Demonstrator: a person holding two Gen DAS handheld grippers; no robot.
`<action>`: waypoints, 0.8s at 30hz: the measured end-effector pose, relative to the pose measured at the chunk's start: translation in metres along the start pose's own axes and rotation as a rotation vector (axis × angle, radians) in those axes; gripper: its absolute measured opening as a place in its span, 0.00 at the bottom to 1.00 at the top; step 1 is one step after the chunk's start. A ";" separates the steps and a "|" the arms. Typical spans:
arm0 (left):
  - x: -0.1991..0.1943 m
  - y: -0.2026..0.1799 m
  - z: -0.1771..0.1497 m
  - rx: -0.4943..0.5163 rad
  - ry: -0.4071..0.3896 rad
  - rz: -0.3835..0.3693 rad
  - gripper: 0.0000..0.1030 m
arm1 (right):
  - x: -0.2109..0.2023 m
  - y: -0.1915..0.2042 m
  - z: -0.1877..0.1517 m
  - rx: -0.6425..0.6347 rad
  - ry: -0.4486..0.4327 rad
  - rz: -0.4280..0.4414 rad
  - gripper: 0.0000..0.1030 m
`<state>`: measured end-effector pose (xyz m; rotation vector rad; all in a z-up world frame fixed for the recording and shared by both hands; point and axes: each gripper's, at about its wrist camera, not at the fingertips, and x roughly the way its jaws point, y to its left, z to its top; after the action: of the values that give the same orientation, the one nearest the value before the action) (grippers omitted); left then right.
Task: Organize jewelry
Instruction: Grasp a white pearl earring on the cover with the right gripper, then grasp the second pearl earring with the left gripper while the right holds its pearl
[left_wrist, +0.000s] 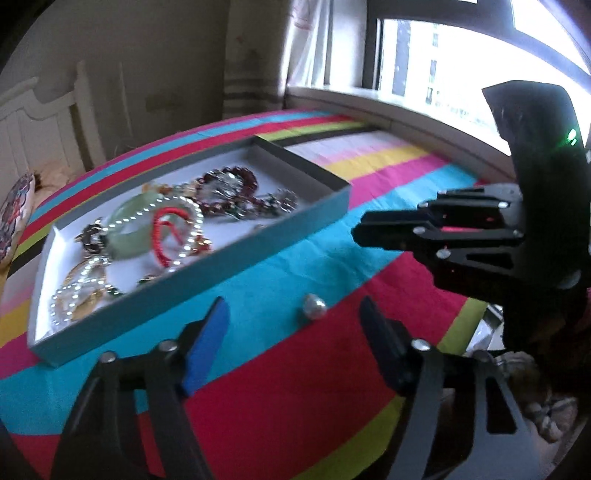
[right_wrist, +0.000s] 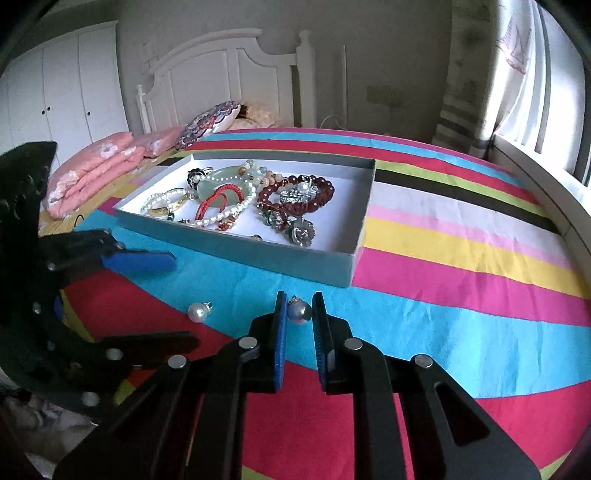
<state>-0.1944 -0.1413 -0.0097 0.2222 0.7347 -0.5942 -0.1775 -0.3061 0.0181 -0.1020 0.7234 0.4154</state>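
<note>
A shallow grey-blue box (left_wrist: 207, 269) (right_wrist: 258, 254) on the striped bedspread holds a heap of jewelry (right_wrist: 243, 199): pearl strands, a jade bangle, red cord, dark red beads. A pearl earring (left_wrist: 314, 306) (right_wrist: 199, 312) lies loose on the bedspread, between my open left gripper's (left_wrist: 295, 321) fingers and slightly ahead. My right gripper (right_wrist: 299, 310) has its pads closed on a second pearl earring (right_wrist: 299, 311), just above the bedspread. In the left wrist view the right gripper (left_wrist: 373, 230) is side-on.
The bedspread (right_wrist: 443, 258) has bright stripes. Pink folded bedding (right_wrist: 92, 166) and a patterned cushion (right_wrist: 207, 123) lie by the white headboard (right_wrist: 221, 74). A window sill (left_wrist: 406, 107) and a curtain border the bed's far side.
</note>
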 end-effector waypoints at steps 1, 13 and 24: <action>0.003 -0.001 0.000 0.003 0.009 -0.003 0.53 | 0.000 -0.001 0.000 0.003 -0.002 -0.001 0.15; 0.005 -0.007 0.001 0.048 -0.001 0.002 0.22 | 0.001 -0.002 -0.003 0.017 -0.002 0.010 0.15; 0.004 -0.008 -0.002 0.061 -0.020 -0.002 0.13 | 0.005 -0.002 -0.006 0.013 0.011 0.007 0.15</action>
<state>-0.1976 -0.1487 -0.0132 0.2719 0.6981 -0.6201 -0.1777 -0.3074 0.0102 -0.0895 0.7368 0.4176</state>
